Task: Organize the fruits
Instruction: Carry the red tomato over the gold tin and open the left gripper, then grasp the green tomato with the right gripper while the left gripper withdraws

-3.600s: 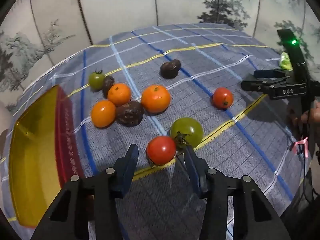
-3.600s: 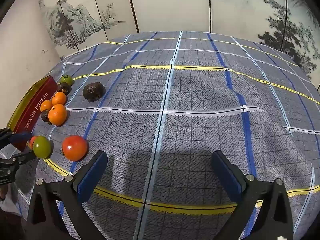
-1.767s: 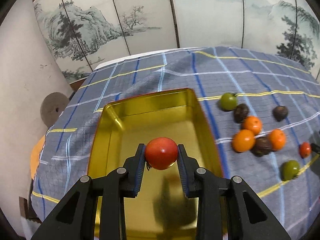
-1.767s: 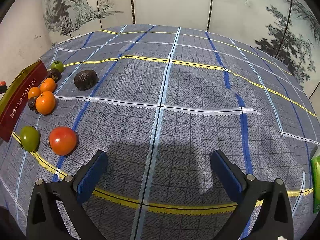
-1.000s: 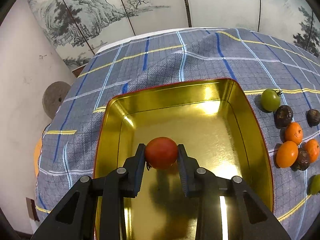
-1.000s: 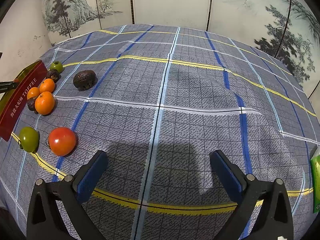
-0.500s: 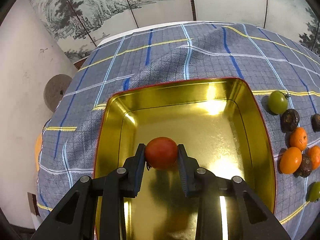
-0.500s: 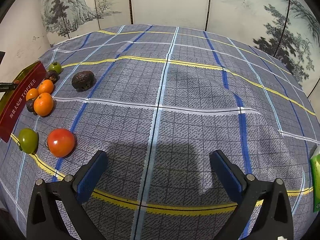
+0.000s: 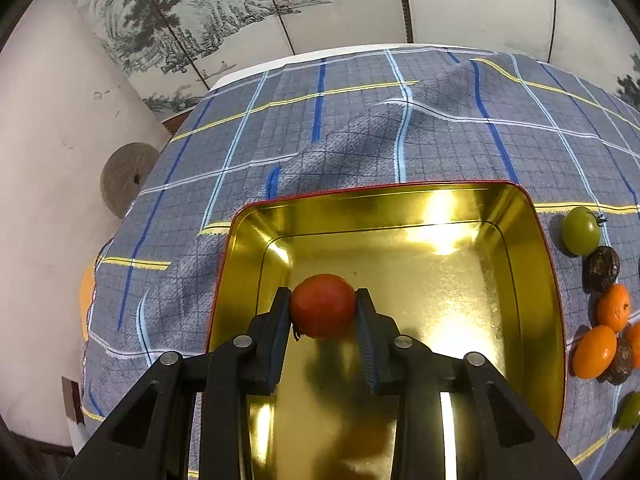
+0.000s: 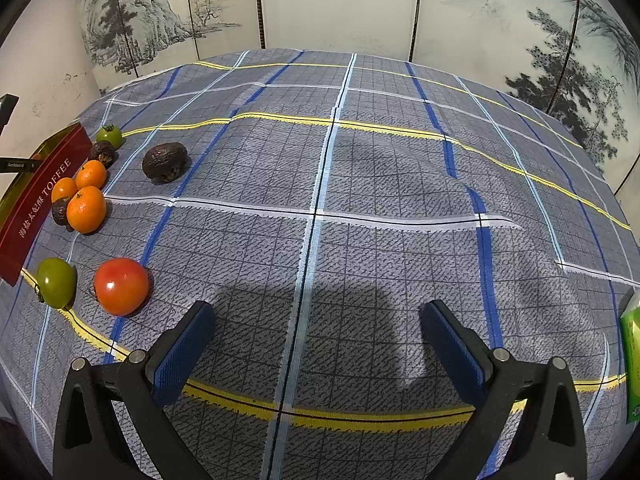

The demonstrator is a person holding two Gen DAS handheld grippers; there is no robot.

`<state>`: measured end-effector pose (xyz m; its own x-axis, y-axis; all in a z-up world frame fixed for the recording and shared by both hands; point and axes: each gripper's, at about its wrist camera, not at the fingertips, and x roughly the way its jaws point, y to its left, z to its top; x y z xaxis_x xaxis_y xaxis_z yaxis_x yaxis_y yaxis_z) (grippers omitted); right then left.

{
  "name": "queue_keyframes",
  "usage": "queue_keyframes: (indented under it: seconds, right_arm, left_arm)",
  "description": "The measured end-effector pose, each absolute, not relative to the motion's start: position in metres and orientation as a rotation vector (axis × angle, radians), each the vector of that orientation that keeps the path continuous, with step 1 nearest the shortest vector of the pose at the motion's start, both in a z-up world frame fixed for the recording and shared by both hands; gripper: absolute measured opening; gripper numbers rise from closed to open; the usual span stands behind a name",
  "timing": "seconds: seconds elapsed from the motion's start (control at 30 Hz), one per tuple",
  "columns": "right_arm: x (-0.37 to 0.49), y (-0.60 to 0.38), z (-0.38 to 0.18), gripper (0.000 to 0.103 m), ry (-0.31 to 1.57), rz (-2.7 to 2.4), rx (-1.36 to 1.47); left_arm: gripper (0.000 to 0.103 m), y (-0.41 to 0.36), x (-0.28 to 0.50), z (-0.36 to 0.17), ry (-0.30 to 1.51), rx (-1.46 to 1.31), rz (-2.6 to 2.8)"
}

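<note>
My left gripper point(image 9: 323, 307) is shut on a red tomato point(image 9: 322, 305) and holds it over the gold inside of an open red tin point(image 9: 520, 300). Right of the tin lie a green tomato point(image 9: 581, 230), dark wrinkled fruits point(image 9: 603, 269) and oranges point(image 9: 594, 351). In the right wrist view my right gripper point(image 10: 318, 334) stands open over bare cloth. At its left lie another red tomato point(image 10: 121, 286), a green tomato point(image 10: 56, 282), oranges point(image 10: 86, 209), a dark fruit point(image 10: 165, 161) and the tin's red side point(image 10: 38, 204) marked TOFFEE.
A grey checked cloth point(image 10: 360, 200) with blue, white and yellow stripes covers the table. A green packet point(image 10: 632, 356) shows at the right edge. Painted folding screens point(image 10: 340, 4) stand behind. The table's left edge point(image 9: 120, 216) drops off beside the tin.
The left gripper, still shut on the red tomato, has drifted a little left over the tin, so the fruits beside it sit nearer the right edge. The right gripper has stayed put.
</note>
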<state>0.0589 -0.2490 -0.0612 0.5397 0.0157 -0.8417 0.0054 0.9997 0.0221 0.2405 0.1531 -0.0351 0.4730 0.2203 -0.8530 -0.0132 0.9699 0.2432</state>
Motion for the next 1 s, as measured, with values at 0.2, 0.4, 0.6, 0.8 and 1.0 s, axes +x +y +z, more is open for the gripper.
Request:
queue_keyframes:
  seconds: [0.2, 0.4, 0.6, 0.8, 1.0]
  right_arm:
    - [0.059, -0.249, -0.061, 0.103, 1.002, 0.006, 0.025]
    - [0.059, -0.249, -0.061, 0.103, 1.003, 0.006, 0.027]
    - [0.059, -0.249, -0.061, 0.103, 1.005, 0.005, 0.029]
    - [0.059, -0.249, -0.061, 0.103, 1.006, 0.006, 0.03]
    - [0.06, -0.248, -0.061, 0.103, 1.006, 0.004, 0.032]
  left_arm:
    - [0.051, 0.158, 0.241, -0.032, 1.066, 0.205, 0.167]
    - [0.076, 0.158, 0.228, -0.013, 0.975, 0.214, 0.185]
    - [0.076, 0.152, 0.192, 0.013, 0.879, 0.193, 0.204]
    - [0.077, 0.145, 0.136, 0.033, 0.792, 0.111, 0.229]
    - [0.077, 0.13, 0.089, 0.043, 0.709, 0.097, 0.225]
